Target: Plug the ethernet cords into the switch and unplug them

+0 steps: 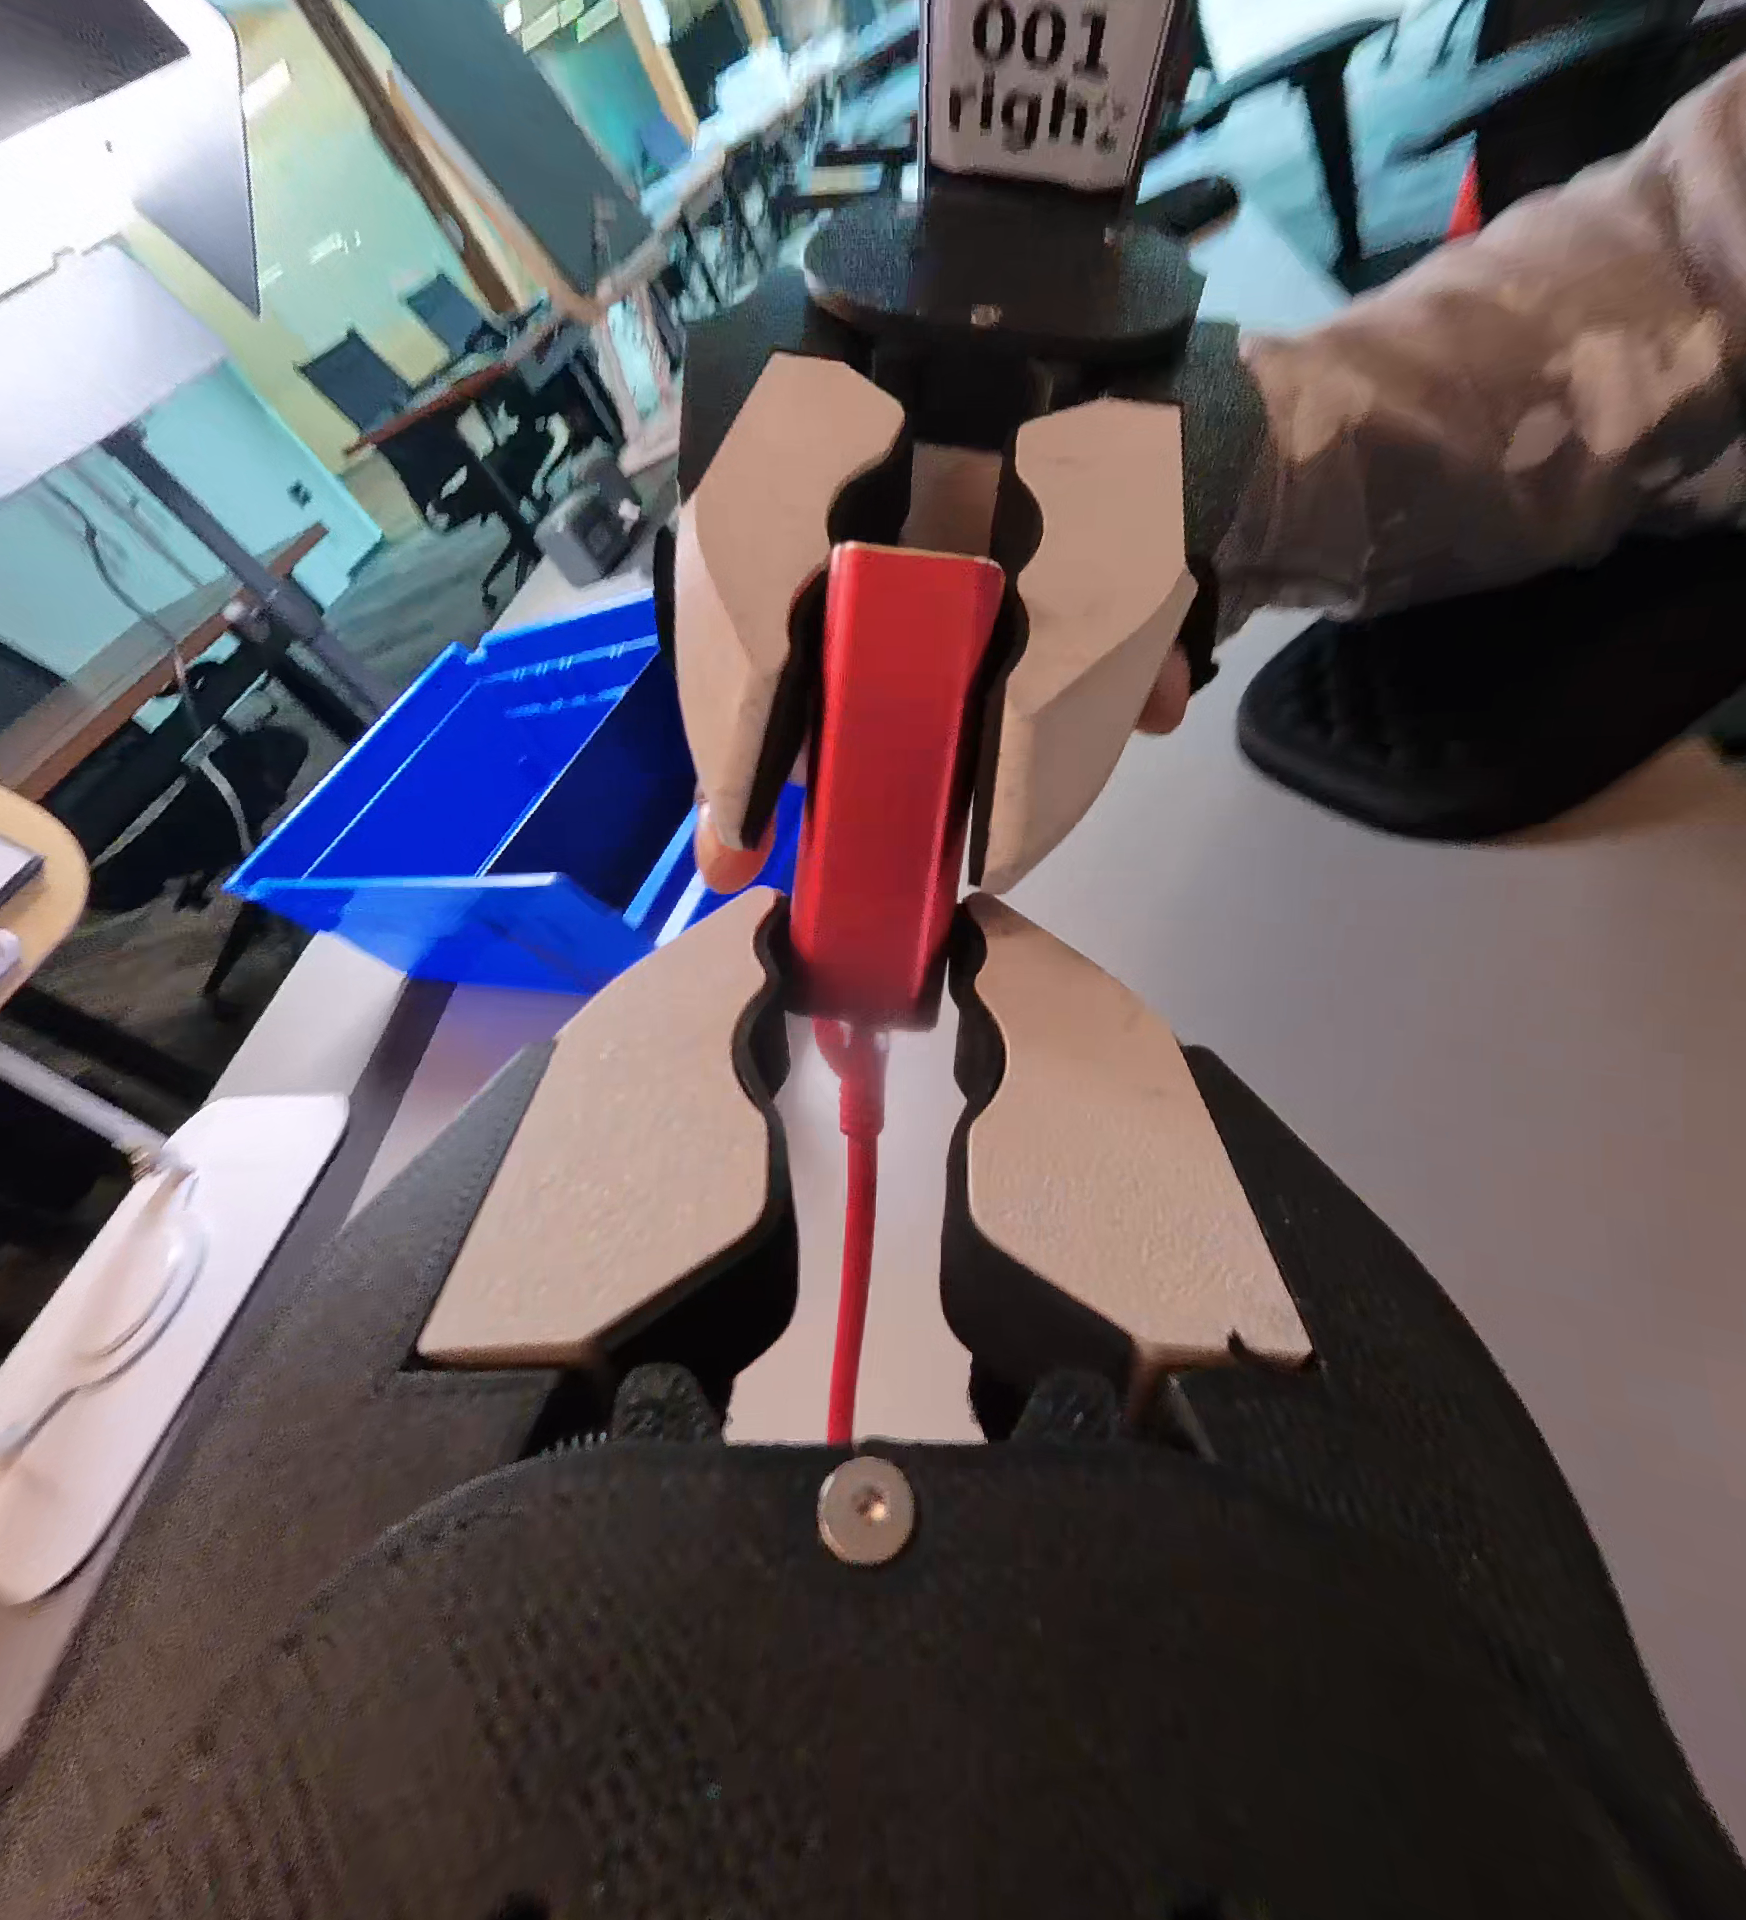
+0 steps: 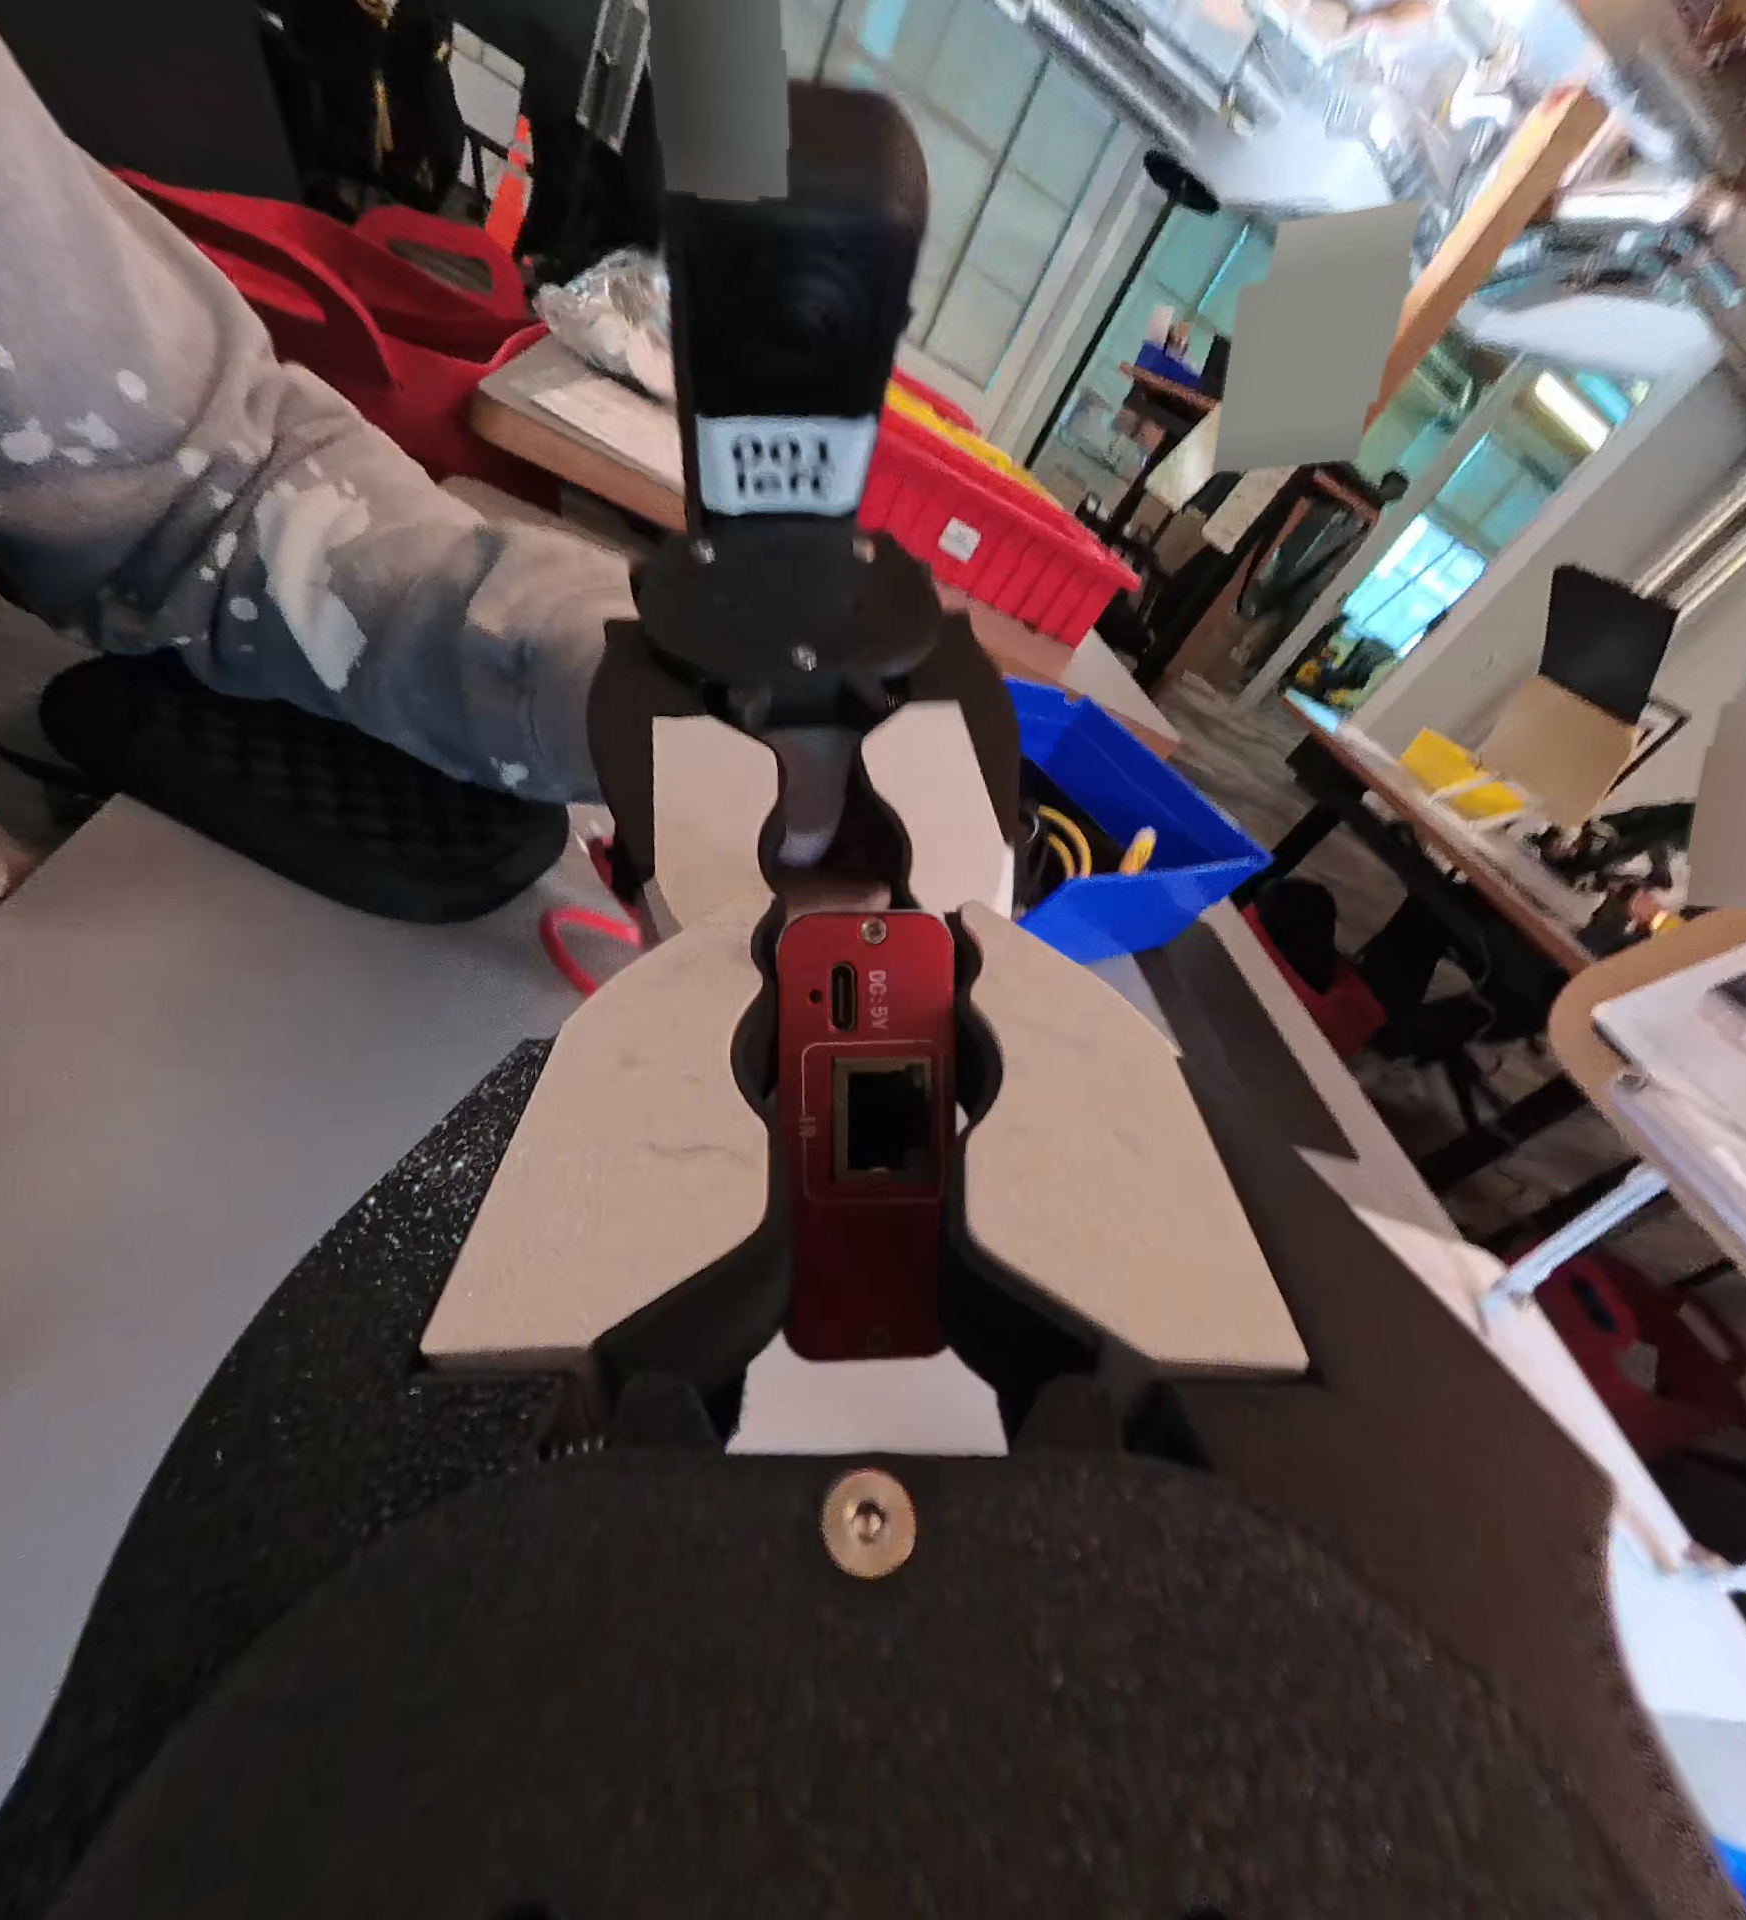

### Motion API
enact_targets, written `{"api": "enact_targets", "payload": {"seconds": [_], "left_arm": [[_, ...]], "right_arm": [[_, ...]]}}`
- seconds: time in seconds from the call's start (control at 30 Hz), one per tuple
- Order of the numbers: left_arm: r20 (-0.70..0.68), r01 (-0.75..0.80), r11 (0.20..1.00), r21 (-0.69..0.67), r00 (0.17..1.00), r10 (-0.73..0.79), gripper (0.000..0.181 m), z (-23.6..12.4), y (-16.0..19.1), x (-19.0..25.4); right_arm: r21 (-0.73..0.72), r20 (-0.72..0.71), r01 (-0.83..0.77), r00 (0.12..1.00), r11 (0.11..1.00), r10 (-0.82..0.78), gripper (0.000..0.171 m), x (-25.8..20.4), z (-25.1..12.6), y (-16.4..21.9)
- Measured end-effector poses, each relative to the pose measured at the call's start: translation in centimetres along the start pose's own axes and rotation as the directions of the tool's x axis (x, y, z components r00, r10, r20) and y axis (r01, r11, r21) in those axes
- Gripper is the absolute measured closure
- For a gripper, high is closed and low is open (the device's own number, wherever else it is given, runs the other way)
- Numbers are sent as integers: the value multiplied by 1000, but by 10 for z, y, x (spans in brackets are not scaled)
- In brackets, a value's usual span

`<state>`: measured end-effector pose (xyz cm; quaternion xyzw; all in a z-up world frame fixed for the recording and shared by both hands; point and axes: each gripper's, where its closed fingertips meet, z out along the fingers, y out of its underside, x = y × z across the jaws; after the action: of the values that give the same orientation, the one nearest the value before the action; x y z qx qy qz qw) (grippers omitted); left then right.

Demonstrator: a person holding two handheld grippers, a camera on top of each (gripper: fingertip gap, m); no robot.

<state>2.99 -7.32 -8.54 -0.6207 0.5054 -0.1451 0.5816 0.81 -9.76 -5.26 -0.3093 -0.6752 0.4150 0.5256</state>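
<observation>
Spanning both grippers lengthwise: switch (image 2: 867,1132), cord (image 1: 853,1226) trailing leftward.

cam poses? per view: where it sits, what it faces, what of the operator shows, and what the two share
Left wrist view: sits on the left hand-held gripper, faces along its fingers at the red switch, red cord and opposing right hand-held gripper; a sleeve shows.
Right wrist view: sits on the right hand-held gripper, faces the switch's end with its empty port and the left hand-held gripper; a sleeve shows.
Shared: switch, both grippers, blue bin, grey table.
</observation>
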Motion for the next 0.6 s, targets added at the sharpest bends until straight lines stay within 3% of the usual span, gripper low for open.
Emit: {"api": "enact_targets", "payload": {"seconds": [0.13, 0.33, 0.6], "left_arm": [[51, -95, 968, -232, 993, 110, 153, -4, 30, -9], [15, -141, 893, -427, 987, 162, 154, -7, 67, -11], [-49, -141, 870, -472, 990, 133, 154, -5, 78, 1]], "right_arm": [[-221, 0, 15, 1000, 975, -16, 141, 3, 2, 40], [-462, -7, 118, 991, 879, -137, 140, 3, 3, 88], [-420, 23, 86, 996, 903, -84, 145, -9, 11, 103]]}}
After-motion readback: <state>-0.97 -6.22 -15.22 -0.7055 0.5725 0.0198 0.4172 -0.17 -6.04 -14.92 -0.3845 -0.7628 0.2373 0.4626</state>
